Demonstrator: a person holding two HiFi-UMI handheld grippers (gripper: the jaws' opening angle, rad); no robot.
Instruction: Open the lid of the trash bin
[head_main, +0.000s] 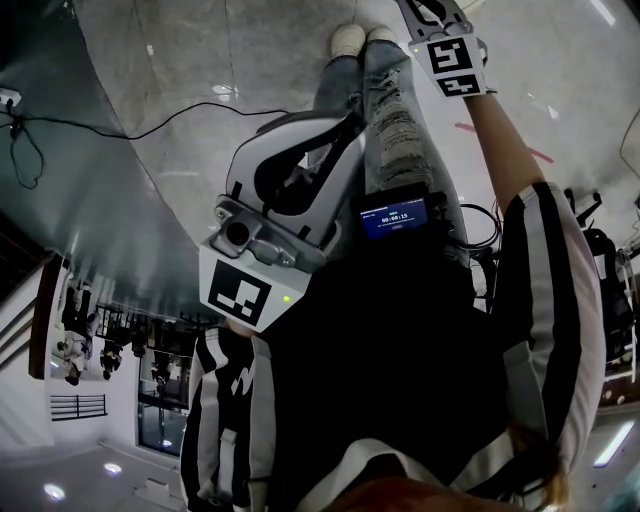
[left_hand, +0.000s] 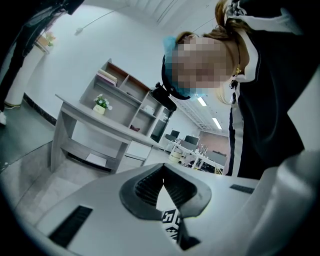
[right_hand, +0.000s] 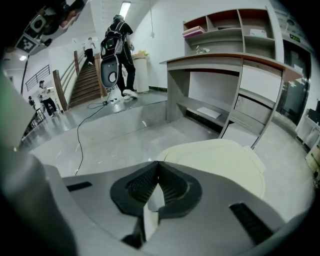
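Observation:
The trash bin's cream lid (right_hand: 227, 167) lies flat just beyond and to the right of my right gripper (right_hand: 158, 164), seen only in the right gripper view. That gripper's jaws meet at their tips with nothing between them, a little above the lid's near edge. In the head view the right gripper (head_main: 432, 12) is stretched out forward by the person's shoes. My left gripper (left_hand: 163, 168) is shut and empty; it points up at the person's chest. The head view shows the left gripper (head_main: 335, 130) held close to the body. The bin does not show in the head view.
A grey desk with shelves (right_hand: 225, 65) stands beyond the bin. A black cable (right_hand: 80, 130) runs over the glossy floor. People stand near a staircase (right_hand: 85, 82), and another pale bin (right_hand: 141, 72) stands by the far wall. The person's legs (head_main: 390, 110) fill the head view's middle.

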